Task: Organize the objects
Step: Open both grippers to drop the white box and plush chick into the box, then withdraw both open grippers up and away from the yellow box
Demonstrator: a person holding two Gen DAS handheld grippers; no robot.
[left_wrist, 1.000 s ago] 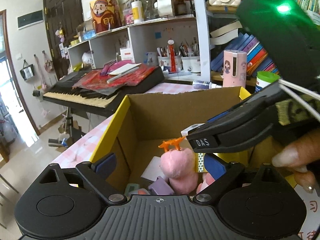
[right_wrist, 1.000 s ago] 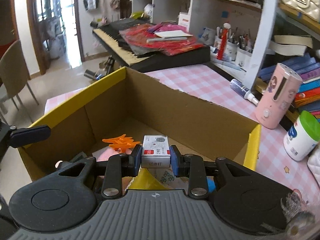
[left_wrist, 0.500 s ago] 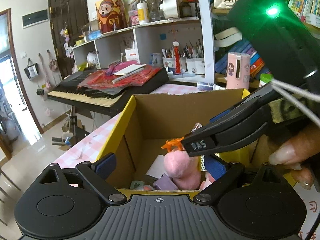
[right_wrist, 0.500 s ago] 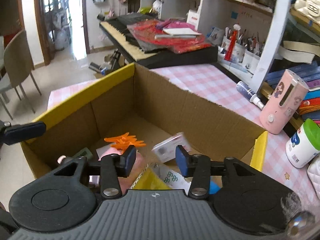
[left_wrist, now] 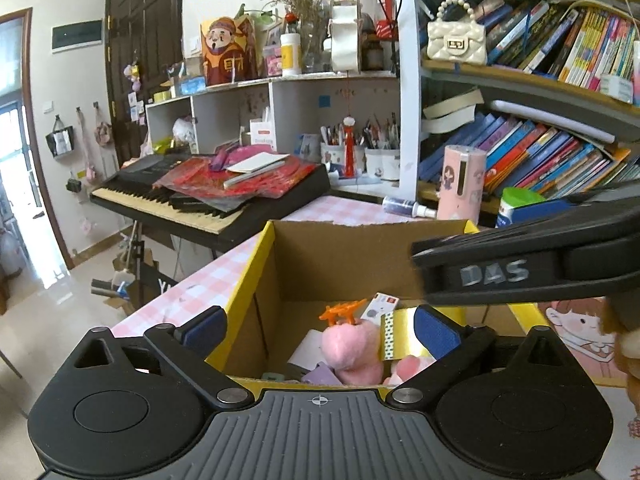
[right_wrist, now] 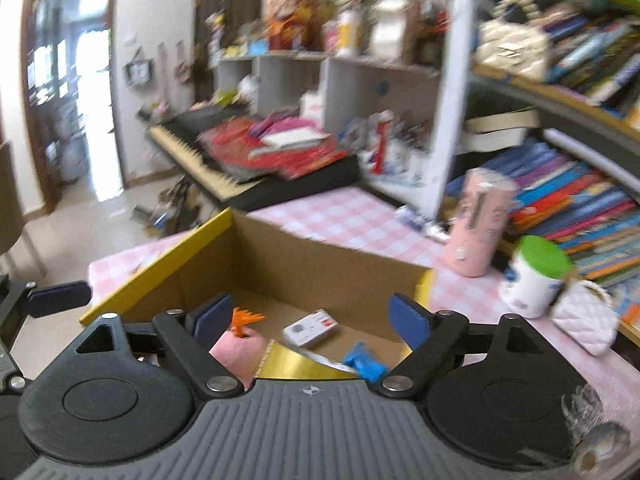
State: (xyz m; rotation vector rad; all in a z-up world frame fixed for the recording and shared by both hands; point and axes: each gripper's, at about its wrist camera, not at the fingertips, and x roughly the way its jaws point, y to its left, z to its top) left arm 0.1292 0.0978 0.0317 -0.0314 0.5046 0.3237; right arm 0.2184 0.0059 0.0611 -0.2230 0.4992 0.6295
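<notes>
So the small white card-like box with a red stripe [right_wrist: 311, 327] is lying flat on the floor of the open brown cardboard box with yellow flaps [right_wrist: 304, 276], down below and ahead of the right gripper [right_wrist: 310, 320], roughly centred between its blue pads but not touching either. Those jaws are opening as this is caught, with nothing pinched between them.

Going left to right in the right wrist view: a pink plush toy [right_wrist: 236, 350] sits low by the left pad with a small orange plastic piece [right_wrist: 246, 318] on top of it, then the white card box, then a yellow-gold packet [right_wrist: 296, 362] and something crumpled and blue [right_wrist: 364, 360] near the right pad. That view is pretty motion-blurred.

The left gripper [left_wrist: 318, 326] hangs at the near edge of the carton, jaws spread wide and opening a touch, nothing gripped. From there the white box peeks out behind the plush and the packet, and the right gripper's black finger cuts across the upper right, hiding part of the carton.

Outside the carton on the pink checked tablecloth [right_wrist: 352, 220]: a pink cylinder with a cartoon face [right_wrist: 478, 224] and a white tub with a green lid [right_wrist: 534, 276].
</notes>
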